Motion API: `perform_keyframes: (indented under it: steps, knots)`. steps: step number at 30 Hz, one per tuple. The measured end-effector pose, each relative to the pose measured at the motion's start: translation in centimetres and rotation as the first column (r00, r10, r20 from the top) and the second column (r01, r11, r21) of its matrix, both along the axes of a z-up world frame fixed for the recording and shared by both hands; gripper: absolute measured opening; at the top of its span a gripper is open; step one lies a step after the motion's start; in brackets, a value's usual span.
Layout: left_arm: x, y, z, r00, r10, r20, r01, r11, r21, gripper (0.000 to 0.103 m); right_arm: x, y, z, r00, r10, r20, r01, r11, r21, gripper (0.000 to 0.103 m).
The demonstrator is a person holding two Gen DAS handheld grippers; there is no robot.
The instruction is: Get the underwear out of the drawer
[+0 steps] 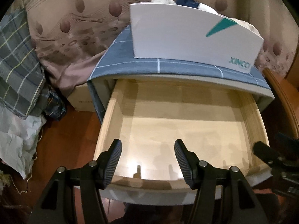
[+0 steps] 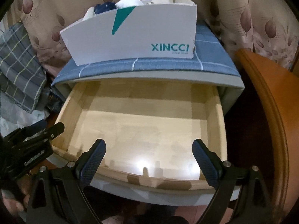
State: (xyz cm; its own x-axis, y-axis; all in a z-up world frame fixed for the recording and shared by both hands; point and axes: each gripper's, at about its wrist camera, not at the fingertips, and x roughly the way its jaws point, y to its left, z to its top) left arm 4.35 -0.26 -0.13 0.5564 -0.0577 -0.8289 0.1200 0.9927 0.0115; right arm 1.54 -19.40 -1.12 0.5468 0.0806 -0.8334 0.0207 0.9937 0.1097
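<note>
Both the left claw (image 1: 148,160) and right claw (image 2: 149,159) hang wide and empty over the open drawer (image 2: 214,112), which looks bare; rolled underwear (image 2: 129,2) sits beyond them in the white box (image 2: 149,31), nearer neither.

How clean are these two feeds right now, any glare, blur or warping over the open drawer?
Left wrist view: a bright glare patch on the pale wooden drawer floor near its front wall, finger shadows beside it, fisheye bowing of the blue checked cabinet top, dark corners. Right wrist view: the same glare spot, slight smear along the drawer edges, white XINCCI cardboard box lettering sharp.
</note>
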Motion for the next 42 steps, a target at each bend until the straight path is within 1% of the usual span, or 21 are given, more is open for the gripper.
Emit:
perform_keyframes:
  steps: [3,6,11,15,20,42]
  knots:
    - [-0.2,-0.3,0.0,1.0,-0.007,0.002,0.007,1.0,0.003,0.06,-0.2,0.3,-1.0,1.0,0.001,-0.016,-0.001,1.0,0.004,0.092]
    - [-0.2,-0.4,-0.1,1.0,-0.011,-0.004,0.011,1.0,0.003,0.06,-0.2,0.2,-1.0,1.0,-0.018,-0.003,0.018,1.0,0.013,0.092]
    - [-0.2,-0.5,-0.1,1.0,-0.015,0.002,0.015,1.0,0.015,0.06,-0.1,0.4,-1.5,1.0,-0.02,-0.021,0.019,1.0,-0.008,0.092]
    - [0.0,-0.4,-0.2,1.0,-0.015,-0.003,0.015,1.0,0.009,0.06,-0.1,0.2,-1.6,0.999,-0.024,-0.025,0.024,1.0,-0.009,0.092]
    - [0.0,-0.4,-0.2,1.0,-0.014,-0.003,0.014,1.0,0.012,0.06,-0.1,-0.4,-1.9,0.999,-0.042,-0.035,0.042,0.999,0.013,0.092]
    - [-0.2,-0.5,-0.2,1.0,-0.013,-0.006,0.013,1.0,0.027,0.06,0.2,-0.2,-2.2,0.998,-0.041,-0.055,0.041,0.999,-0.008,0.092]
